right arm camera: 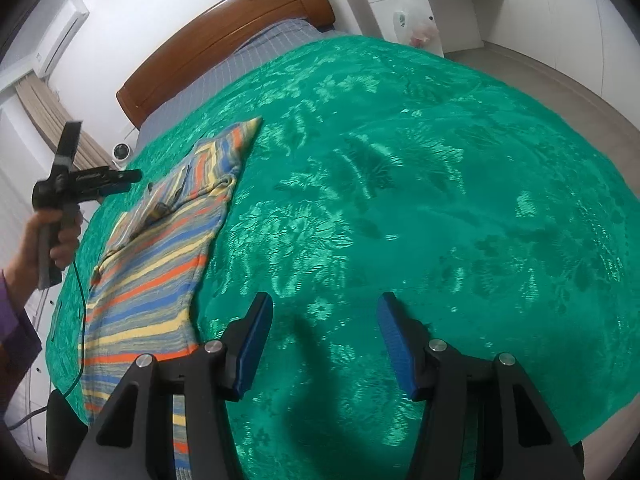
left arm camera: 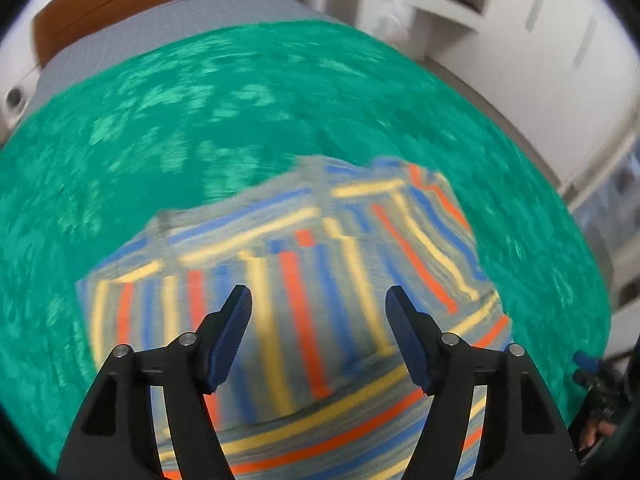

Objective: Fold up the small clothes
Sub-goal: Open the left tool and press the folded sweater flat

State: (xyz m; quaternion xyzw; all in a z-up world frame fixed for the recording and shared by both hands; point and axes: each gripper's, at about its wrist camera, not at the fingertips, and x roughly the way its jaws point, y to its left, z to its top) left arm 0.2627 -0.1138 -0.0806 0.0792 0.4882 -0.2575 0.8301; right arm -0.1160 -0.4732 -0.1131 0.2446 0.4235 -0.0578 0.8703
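Observation:
A small striped garment (left arm camera: 304, 280) in grey, blue, yellow and orange lies flat on the green bedspread (left arm camera: 240, 100). In the left wrist view, which is blurred, my left gripper (left arm camera: 319, 294) is open and empty above the garment's middle. In the right wrist view the garment (right arm camera: 160, 264) lies at the left, with one sleeve folded over its upper part. My right gripper (right arm camera: 325, 300) is open and empty over bare green bedspread (right arm camera: 440, 200), to the right of the garment. The left gripper (right arm camera: 120, 182) shows at the far left, held in a hand above the bed's left edge.
A wooden headboard (right arm camera: 224, 36) and grey sheet (right arm camera: 240, 60) lie at the bed's far end. A white desk unit (right arm camera: 420, 4) stands beyond the far right corner. A cable (right arm camera: 78, 320) hangs by the left edge. A small round white device (right arm camera: 122, 151) stands left of the bed.

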